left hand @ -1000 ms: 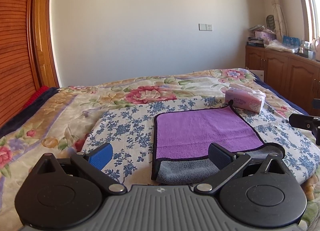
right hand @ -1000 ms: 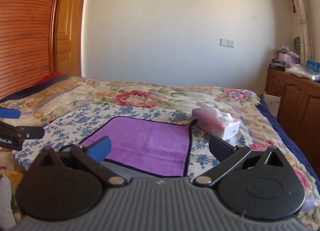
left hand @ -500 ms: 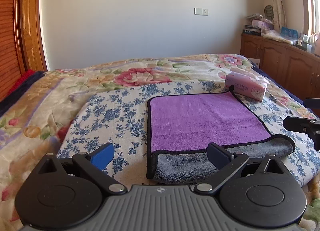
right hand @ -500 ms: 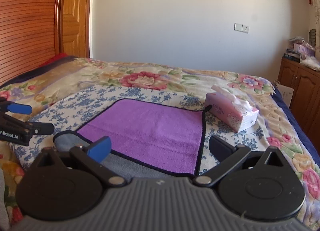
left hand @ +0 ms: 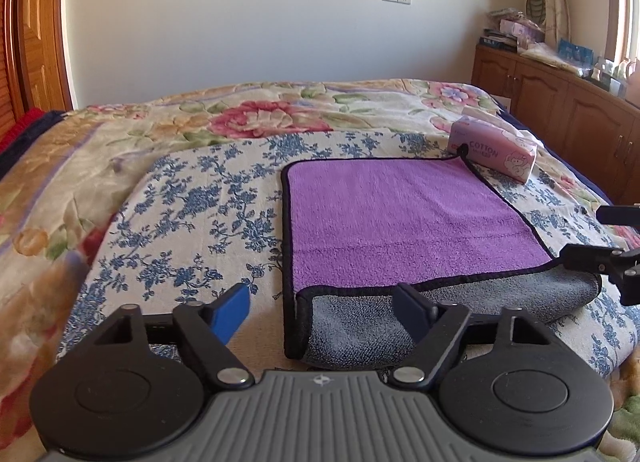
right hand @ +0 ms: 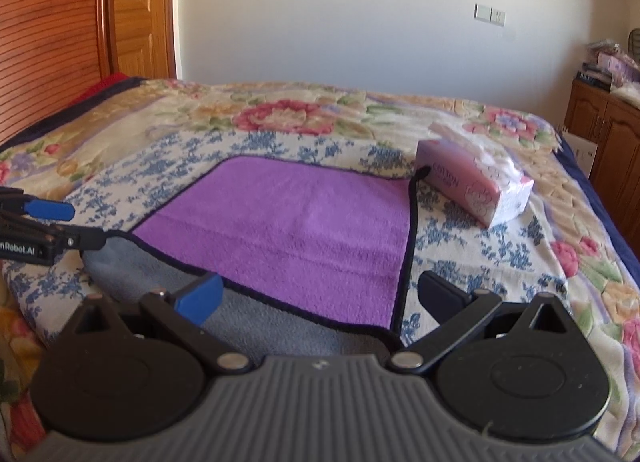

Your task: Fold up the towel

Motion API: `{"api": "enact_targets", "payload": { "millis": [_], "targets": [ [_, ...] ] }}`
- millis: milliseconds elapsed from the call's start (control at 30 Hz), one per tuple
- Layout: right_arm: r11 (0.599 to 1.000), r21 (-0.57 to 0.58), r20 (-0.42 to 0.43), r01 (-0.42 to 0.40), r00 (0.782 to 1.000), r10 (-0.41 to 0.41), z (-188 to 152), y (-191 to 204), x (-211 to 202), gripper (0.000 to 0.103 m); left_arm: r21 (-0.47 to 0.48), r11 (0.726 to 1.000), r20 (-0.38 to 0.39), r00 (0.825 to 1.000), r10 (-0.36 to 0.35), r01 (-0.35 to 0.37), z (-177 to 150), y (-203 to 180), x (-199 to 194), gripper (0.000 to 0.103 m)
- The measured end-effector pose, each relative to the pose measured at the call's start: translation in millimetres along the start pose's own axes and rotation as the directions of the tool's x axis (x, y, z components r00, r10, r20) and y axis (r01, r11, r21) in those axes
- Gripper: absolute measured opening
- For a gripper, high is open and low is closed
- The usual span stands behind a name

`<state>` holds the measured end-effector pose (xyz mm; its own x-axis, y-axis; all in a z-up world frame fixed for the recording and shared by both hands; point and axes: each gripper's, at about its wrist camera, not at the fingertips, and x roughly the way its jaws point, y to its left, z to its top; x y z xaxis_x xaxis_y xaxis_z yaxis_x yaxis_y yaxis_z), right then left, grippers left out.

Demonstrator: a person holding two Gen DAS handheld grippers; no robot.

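A purple towel (left hand: 400, 218) with black trim lies flat on the bed; its near edge is turned over and shows the grey underside (left hand: 440, 310). It also shows in the right wrist view (right hand: 288, 230). My left gripper (left hand: 324, 308) is open and empty, low over the towel's near left corner. My right gripper (right hand: 320, 294) is open and empty, low over the towel's near right corner. Each gripper shows at the edge of the other's view, the right one (left hand: 600, 258) and the left one (right hand: 44, 230).
The towel rests on a blue-flowered cloth (left hand: 192, 198) over a floral bedspread (left hand: 260, 118). A pink tissue pack (left hand: 494, 150) lies at the towel's far right corner. Wooden cabinets (left hand: 560, 102) stand on the right, a wooden door (right hand: 136, 14) on the left.
Both grippers have moved forward and down toward the towel's near edge. The towel looks larger and closer in both views. The jaws stay open.
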<state>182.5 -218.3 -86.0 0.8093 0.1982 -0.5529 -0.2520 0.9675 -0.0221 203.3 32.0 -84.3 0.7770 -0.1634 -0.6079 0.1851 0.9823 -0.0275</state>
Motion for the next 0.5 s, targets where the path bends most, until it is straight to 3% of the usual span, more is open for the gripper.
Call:
{"api": "enact_targets", "payload": {
  "millis": [167, 500],
  "targets": [
    [1.000, 0.022, -0.067, -0.001, 0.998, 0.002, -3.1, -6.6, 10.2, 0.103, -0.016, 0.999, -0.027, 0.999, -0.033, 0.033, 1.7, 5.1, 11.4, 0.063],
    [0.996, 0.093, -0.115, -0.009, 0.993, 0.019, -3.4, -26.2, 21.7, 0.103, -0.060, 0.994, -0.071, 0.993, -0.098, 0.094, 3.1, 11.1, 25.8, 0.046]
  ]
}}
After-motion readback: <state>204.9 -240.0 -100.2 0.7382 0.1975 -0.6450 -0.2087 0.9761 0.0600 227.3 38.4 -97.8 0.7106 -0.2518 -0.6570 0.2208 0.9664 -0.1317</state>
